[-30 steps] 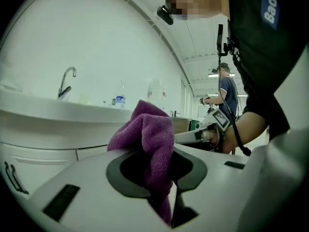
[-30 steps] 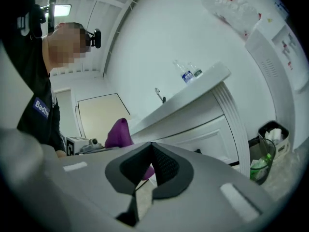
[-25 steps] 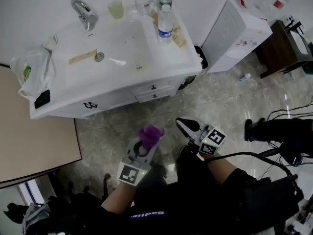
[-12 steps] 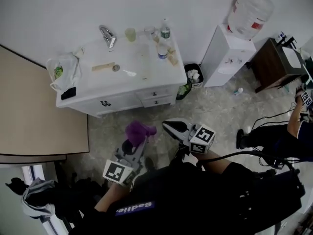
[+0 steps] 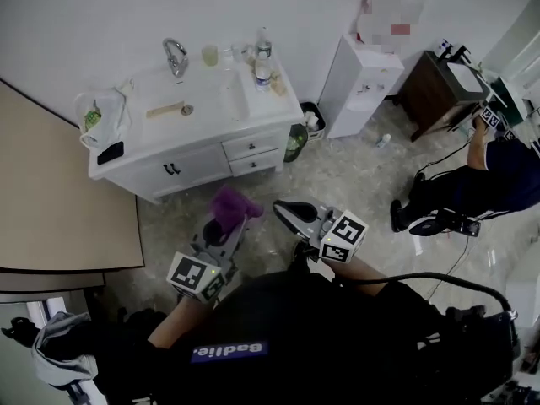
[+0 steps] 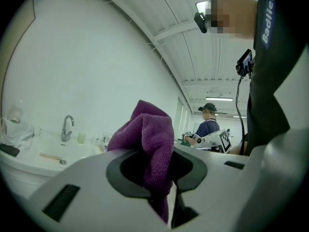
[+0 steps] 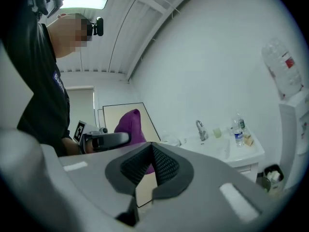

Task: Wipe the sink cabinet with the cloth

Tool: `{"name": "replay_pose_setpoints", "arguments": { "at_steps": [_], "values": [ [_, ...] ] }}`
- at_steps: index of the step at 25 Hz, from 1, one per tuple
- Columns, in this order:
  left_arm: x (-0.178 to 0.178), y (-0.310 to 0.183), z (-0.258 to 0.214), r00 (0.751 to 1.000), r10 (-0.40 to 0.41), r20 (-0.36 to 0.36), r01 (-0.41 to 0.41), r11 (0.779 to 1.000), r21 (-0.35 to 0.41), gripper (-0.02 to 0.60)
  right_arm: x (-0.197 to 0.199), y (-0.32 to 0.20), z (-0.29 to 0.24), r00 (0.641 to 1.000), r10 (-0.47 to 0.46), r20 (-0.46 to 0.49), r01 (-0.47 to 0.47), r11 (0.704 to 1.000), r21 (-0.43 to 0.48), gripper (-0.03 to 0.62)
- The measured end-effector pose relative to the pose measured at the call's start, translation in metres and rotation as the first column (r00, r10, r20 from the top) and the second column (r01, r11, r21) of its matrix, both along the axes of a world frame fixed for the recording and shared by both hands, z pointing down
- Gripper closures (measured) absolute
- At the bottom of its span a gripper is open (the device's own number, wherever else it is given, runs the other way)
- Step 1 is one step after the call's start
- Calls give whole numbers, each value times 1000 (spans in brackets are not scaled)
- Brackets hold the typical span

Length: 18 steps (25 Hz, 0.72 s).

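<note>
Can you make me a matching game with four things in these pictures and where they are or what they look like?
Things:
1. cloth
2. tap
3. bin
4. right gripper

Places or states:
a. on the floor beside the cabinet
b. shut, holding nothing
c. held in the left gripper
d. on the cabinet top, by the wall

Pairs: 1-c, 2-d, 3-a, 4-b

So the sink cabinet (image 5: pixel 198 160) is seen from high above and well back by the head view, aimed steeply down. From lower out front it's caught by both gripper views, tilted upward. Its faucet (image 5: pixel 175 55) is shared by all 3.
</note>
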<state>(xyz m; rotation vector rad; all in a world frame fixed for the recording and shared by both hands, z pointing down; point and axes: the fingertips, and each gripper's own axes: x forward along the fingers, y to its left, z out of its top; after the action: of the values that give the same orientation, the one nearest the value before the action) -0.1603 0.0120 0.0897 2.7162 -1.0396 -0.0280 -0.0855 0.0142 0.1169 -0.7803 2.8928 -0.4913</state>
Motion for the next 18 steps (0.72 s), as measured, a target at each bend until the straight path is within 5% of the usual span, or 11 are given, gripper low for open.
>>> {"name": "replay_pose_setpoints", "arguments": {
  "at_steps": [8, 12, 18],
  "values": [
    [8, 67, -7, 996, 89, 1, -89, 996, 12, 494, -16, 69, -17, 999, -35, -37, 37, 998, 42, 600],
    [20, 76, -17, 996, 90, -4, -89, 993, 72, 494, -6, 78, -29, 999, -45, -27, 47, 994, 101, 600],
    [35, 93, -8, 995, 98, -20, -97, 994, 50, 494, 17, 91, -26, 999, -22, -24, 24, 996, 82, 600]
  ]
}}
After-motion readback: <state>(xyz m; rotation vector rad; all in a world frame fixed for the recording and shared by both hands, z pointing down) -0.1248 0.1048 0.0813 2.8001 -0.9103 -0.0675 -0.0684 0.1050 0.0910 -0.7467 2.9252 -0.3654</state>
